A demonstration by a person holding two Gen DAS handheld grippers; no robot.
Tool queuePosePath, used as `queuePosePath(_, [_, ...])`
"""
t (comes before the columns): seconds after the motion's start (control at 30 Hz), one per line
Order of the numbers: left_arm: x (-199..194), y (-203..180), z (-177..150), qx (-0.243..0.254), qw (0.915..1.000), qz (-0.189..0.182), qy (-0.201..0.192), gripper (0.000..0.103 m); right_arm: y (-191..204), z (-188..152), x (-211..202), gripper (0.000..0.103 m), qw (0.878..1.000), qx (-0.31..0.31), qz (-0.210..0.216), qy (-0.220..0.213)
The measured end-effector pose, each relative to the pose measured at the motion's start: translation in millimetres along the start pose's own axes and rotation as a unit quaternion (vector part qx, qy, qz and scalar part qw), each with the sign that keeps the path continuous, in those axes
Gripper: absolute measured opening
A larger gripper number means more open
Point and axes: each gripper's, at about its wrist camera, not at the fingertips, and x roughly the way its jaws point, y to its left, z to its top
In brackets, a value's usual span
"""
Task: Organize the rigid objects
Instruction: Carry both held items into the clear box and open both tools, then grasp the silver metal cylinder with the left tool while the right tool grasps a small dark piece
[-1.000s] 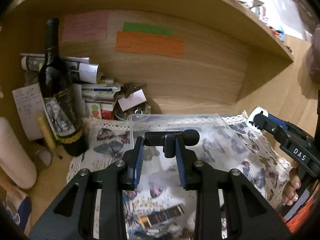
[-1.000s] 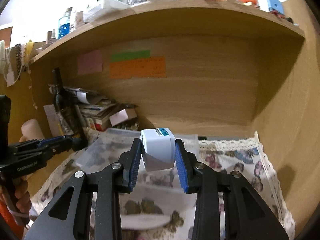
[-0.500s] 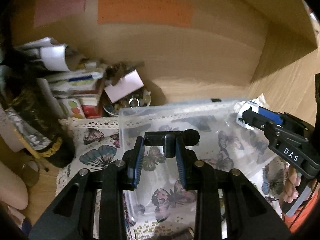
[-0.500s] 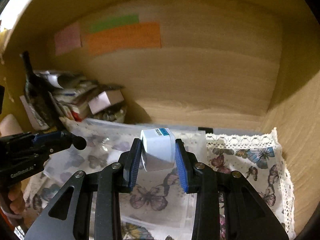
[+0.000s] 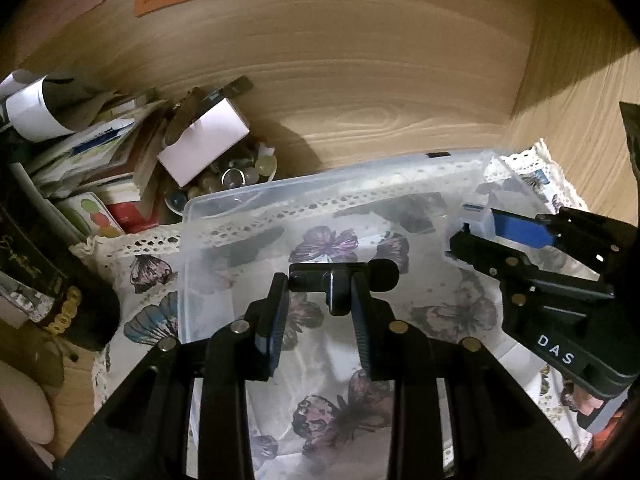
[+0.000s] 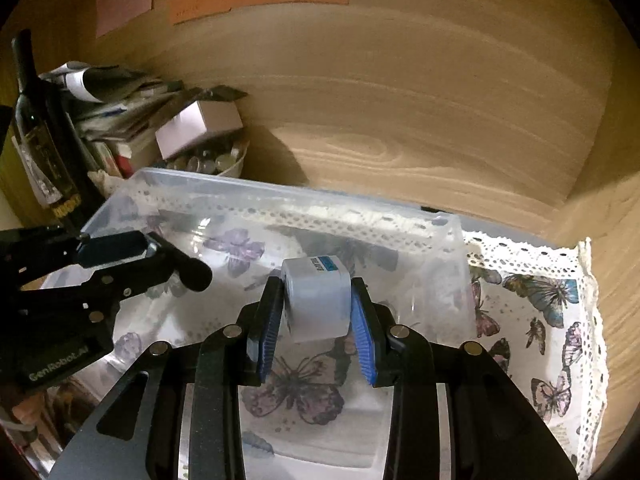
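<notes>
My left gripper (image 5: pixel 320 304) is shut on a small black T-shaped part (image 5: pixel 342 280) and holds it over the clear plastic bin (image 5: pixel 256 196). My right gripper (image 6: pixel 316 312) is shut on a white cube-shaped plug with a blue label (image 6: pixel 314 300), also over the bin (image 6: pixel 280 196). The right gripper shows at the right of the left wrist view (image 5: pixel 476 232); the left gripper shows at the left of the right wrist view (image 6: pixel 160 256). The bin stands on a butterfly-print cloth (image 6: pixel 536 308) in a wooden alcove.
A dark wine bottle (image 6: pixel 40 136) stands at the left. Beside it are stacked papers and books (image 5: pixel 80 148), a white box (image 5: pixel 204 144) and a bowl of small bits (image 5: pixel 236 176). The wooden back wall (image 5: pixel 360 80) is close behind the bin; a side wall (image 6: pixel 616 240) is at the right.
Both grippers have moved forward and down into the alcove, over the bin. Each still holds its object. The bin and back wall look much closer.
</notes>
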Motion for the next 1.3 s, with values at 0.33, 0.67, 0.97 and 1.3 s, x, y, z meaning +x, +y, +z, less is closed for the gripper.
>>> queuePosePath(0.33, [-21, 5, -2, -0.013, 0.9998, -0.001, -0.013, 0.041, 1, -1, -20, 0.039, 1.000, 0.007, 0.008, -0.028])
queuePosePath(0.67, [-95, 20, -20, -0.018, 0.9955, 0.017, -0.091, 0.078, 8, -15, -86, 0.054, 0.995, 0.007, 0.018, -0.098])
queuePosePath(0.97, [-127, 31, -75, -0.020, 0.9950, 0.031, -0.093, 0.092, 29, -54, -126, 0.065, 0.992, -0.009, 0.033, -0.125])
queuePosePath(1.3, [-107, 19, -145, -0.022, 0.9994, 0.020, -0.018, 0.092, 43, -114, -121, 0.065, 0.995, -0.007, 0.051, -0.084])
